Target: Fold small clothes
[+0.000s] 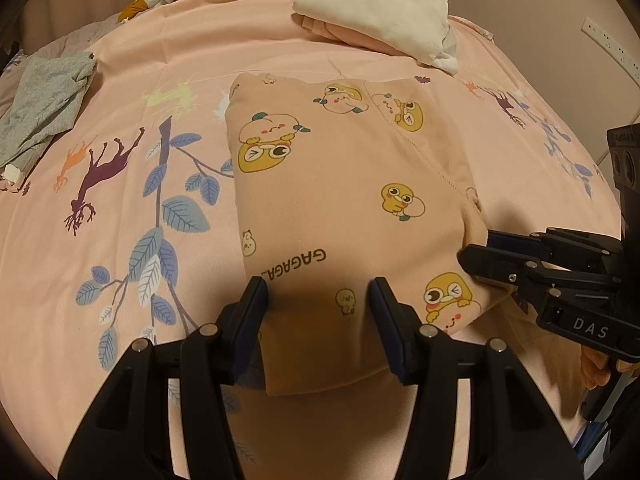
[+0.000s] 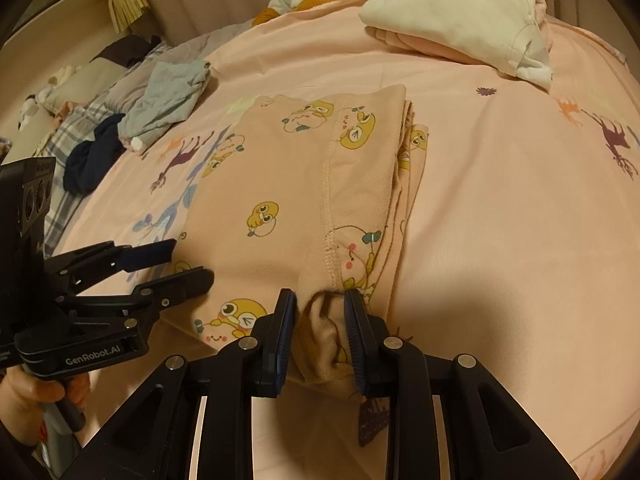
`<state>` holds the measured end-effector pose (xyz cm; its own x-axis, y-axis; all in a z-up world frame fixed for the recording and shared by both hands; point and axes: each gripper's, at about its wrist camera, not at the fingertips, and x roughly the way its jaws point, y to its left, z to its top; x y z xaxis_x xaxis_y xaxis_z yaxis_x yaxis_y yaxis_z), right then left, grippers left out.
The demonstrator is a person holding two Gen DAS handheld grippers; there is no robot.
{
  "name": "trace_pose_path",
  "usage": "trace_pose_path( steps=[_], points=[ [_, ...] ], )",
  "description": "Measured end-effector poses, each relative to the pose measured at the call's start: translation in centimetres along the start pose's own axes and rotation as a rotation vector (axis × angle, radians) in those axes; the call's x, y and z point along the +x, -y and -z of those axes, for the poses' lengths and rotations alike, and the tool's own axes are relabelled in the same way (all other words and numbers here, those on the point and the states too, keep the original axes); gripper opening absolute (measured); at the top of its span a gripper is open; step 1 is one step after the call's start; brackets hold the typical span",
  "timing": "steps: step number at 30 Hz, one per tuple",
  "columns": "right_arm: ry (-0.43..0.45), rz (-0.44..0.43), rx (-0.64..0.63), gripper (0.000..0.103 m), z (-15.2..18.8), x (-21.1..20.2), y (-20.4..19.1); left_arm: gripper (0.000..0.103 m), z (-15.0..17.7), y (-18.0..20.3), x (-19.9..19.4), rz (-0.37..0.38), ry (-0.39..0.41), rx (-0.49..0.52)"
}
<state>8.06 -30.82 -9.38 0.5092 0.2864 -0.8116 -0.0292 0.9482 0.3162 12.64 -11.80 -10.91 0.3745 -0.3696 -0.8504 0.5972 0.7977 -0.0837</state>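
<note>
- Garment (image 1: 344, 200): peach printed piece, part-folded, lying on bed (image 1: 160, 60) just ahead of both tools.
- Right hand-held gripper (image 2: 320, 336): pinching bunched near corner.
- Left hand-held gripper (image 1: 320, 312): half open, straddling near edge, gripping nothing.
- Next, likely: left closes, both carry edge forward.

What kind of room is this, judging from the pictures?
Most likely a bedroom: the work surface looks like a bed under a pink printed sheet, with clothes piled on it and a pillow at one side.
</note>
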Motion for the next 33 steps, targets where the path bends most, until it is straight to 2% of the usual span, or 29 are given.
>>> trace_pose_path(
  steps=[33],
  points=[
    [-0.010,-0.009,0.021,0.028,0.7,-0.5,0.2,0.058,1.2,-0.4,-0.1,0.011,-0.022,-0.035]
  ],
)
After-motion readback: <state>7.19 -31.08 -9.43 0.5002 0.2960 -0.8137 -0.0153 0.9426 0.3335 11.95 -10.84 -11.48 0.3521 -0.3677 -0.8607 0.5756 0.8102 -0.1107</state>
